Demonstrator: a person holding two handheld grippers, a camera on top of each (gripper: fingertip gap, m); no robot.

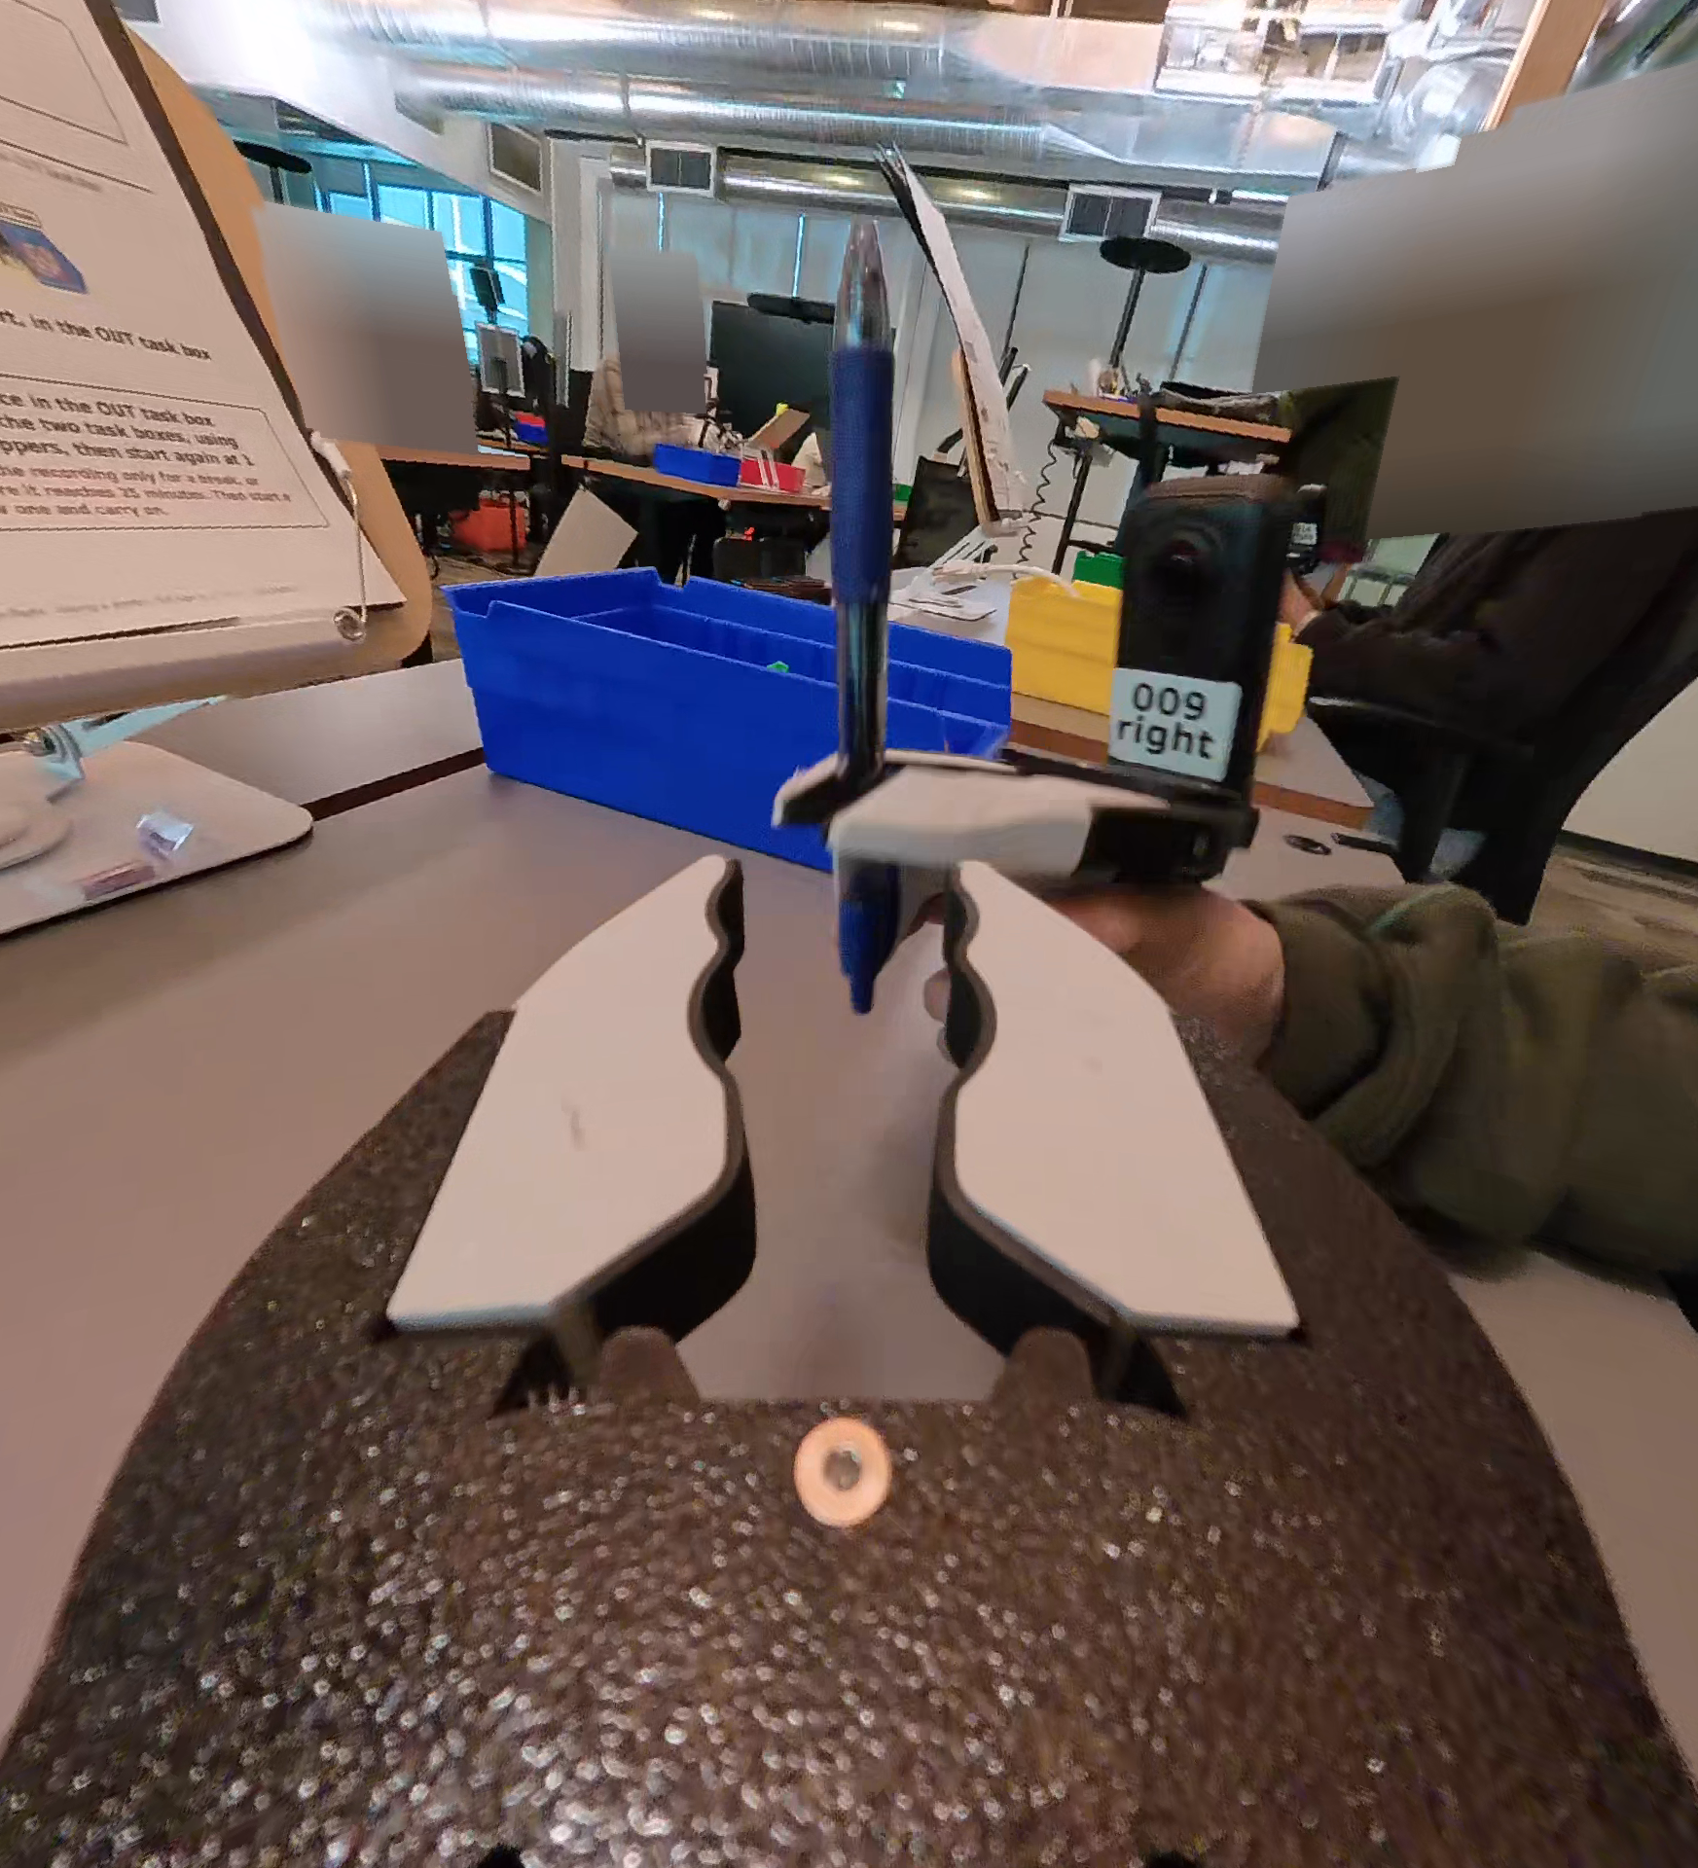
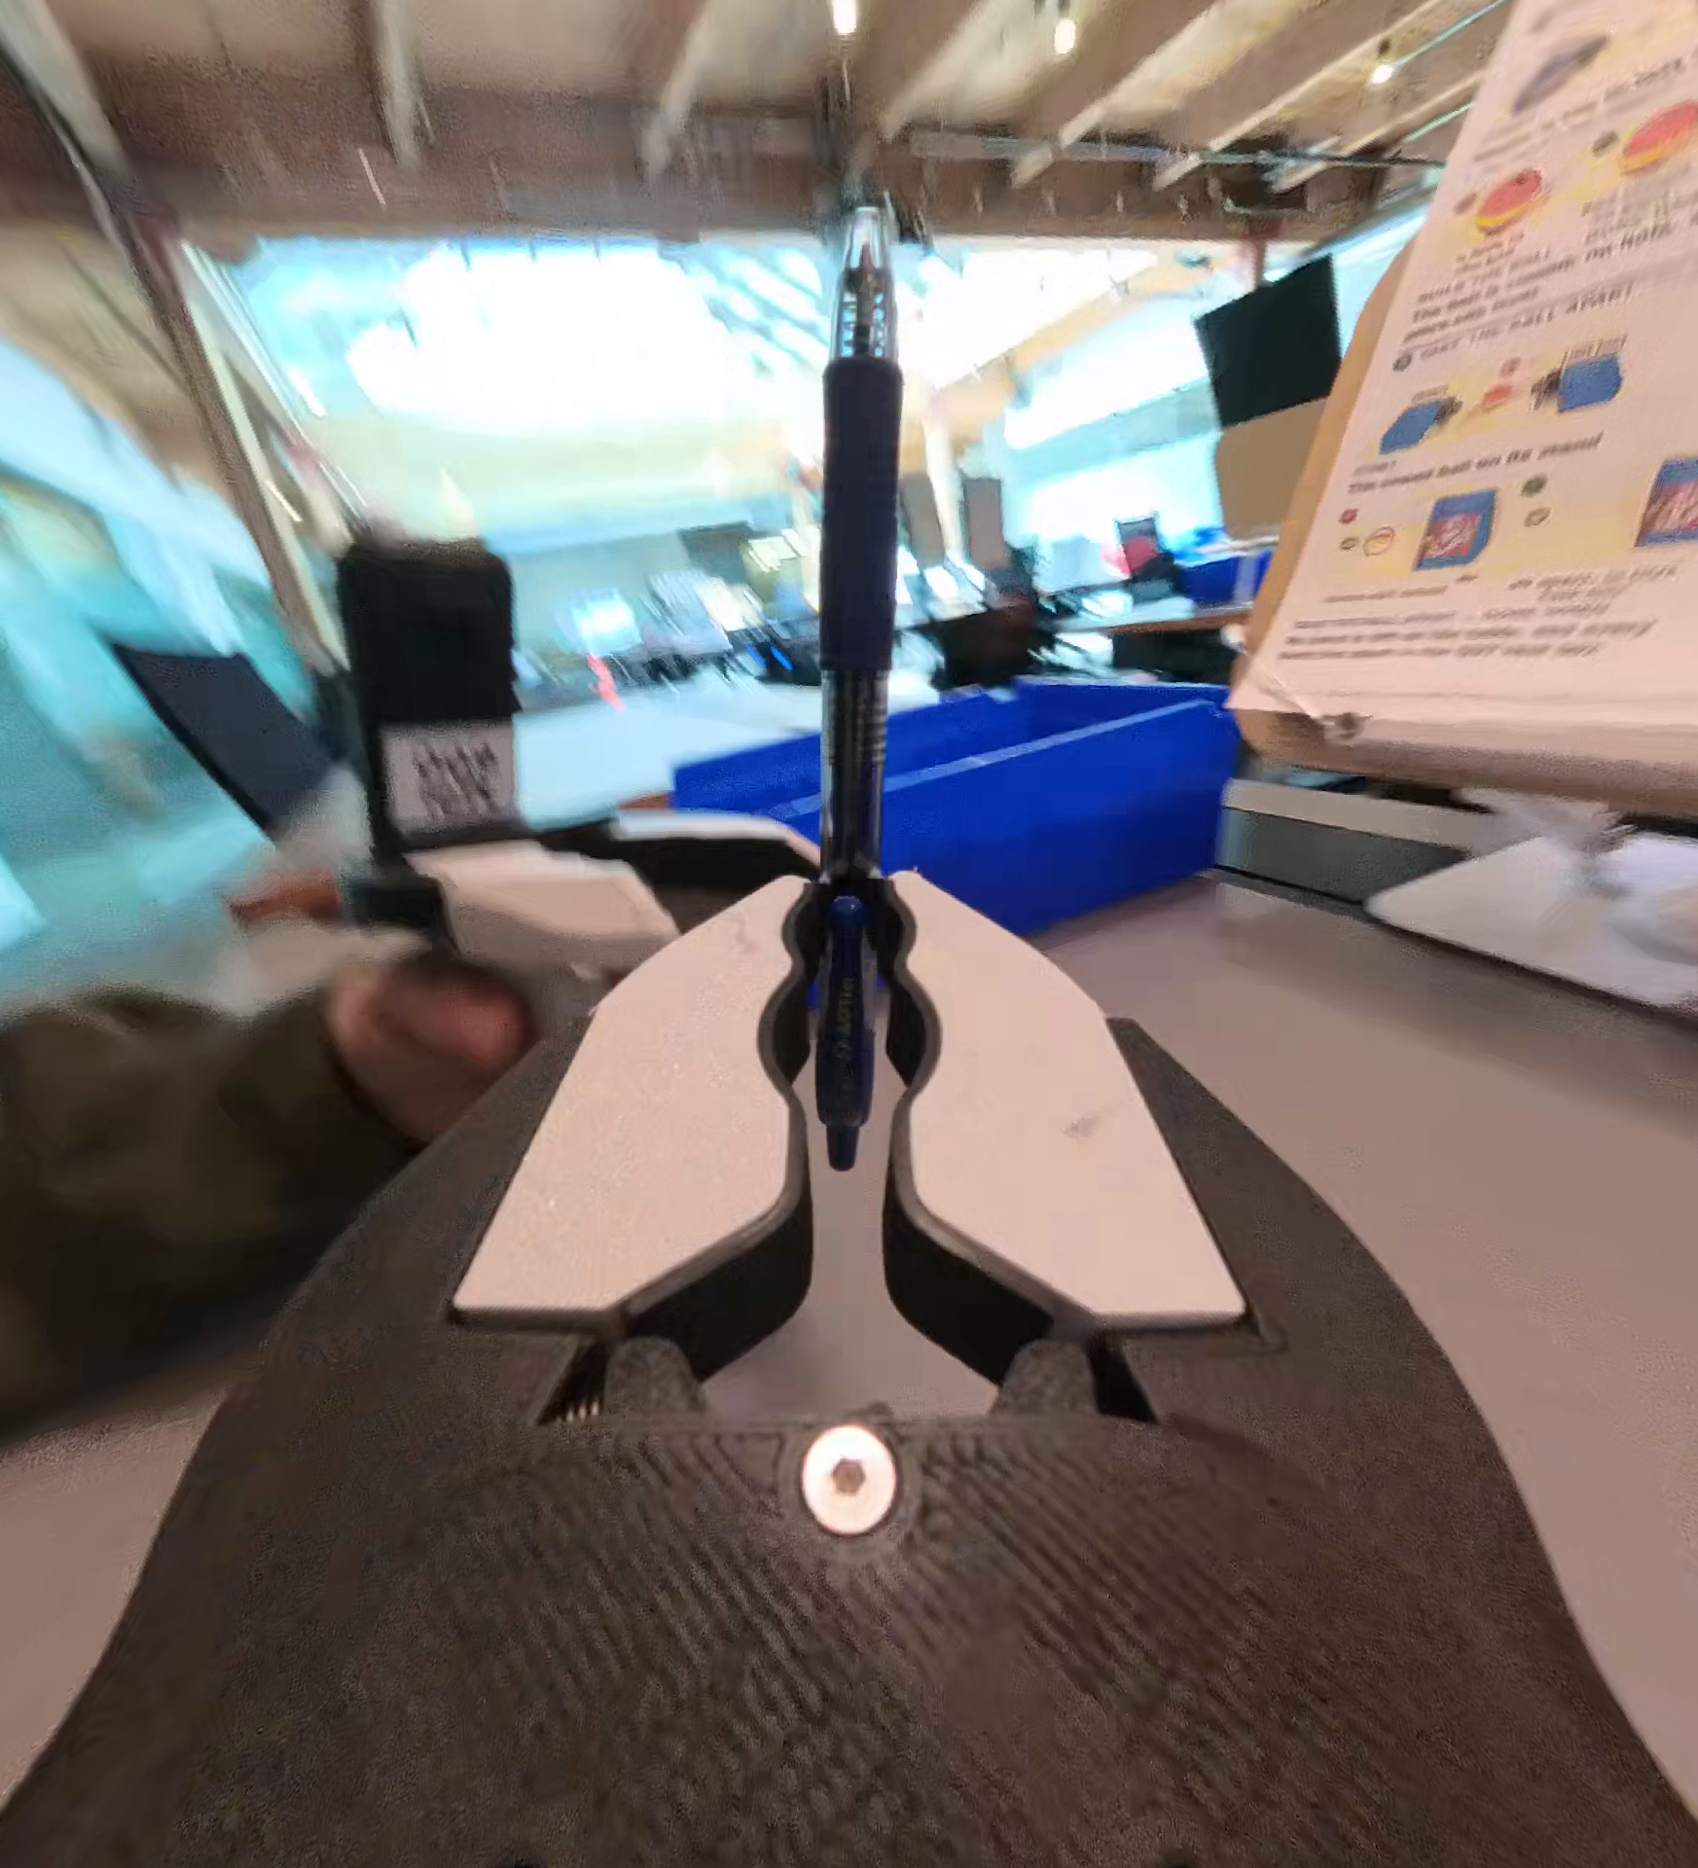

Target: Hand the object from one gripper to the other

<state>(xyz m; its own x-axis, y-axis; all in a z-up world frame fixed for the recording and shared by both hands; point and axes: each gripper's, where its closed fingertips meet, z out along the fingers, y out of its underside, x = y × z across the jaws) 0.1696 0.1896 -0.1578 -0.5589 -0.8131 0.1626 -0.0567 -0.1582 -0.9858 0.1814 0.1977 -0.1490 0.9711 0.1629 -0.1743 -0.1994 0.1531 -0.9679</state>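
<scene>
A blue pen (image 1: 860, 485) stands upright, tip up, above the grey table (image 1: 218, 1061). My right gripper (image 1: 839, 814) comes in from the right and is shut on the pen's lower part. In the right wrist view the right gripper (image 2: 850, 900) pinches the pen (image 2: 860, 505) near the clip end. My left gripper (image 1: 839, 910) is open, and the pen's lower end hangs between its fingertips without touching them. The left gripper also shows blurred at the left of the right wrist view (image 2: 541, 900).
A blue bin (image 1: 642, 708) stands behind the grippers, also in the right wrist view (image 2: 1026, 799). A yellow bin (image 1: 1057, 637) is farther right. A stand with an instruction sheet (image 1: 96, 404) is at the left. A person's sleeve (image 1: 1532, 1061) lies on the right.
</scene>
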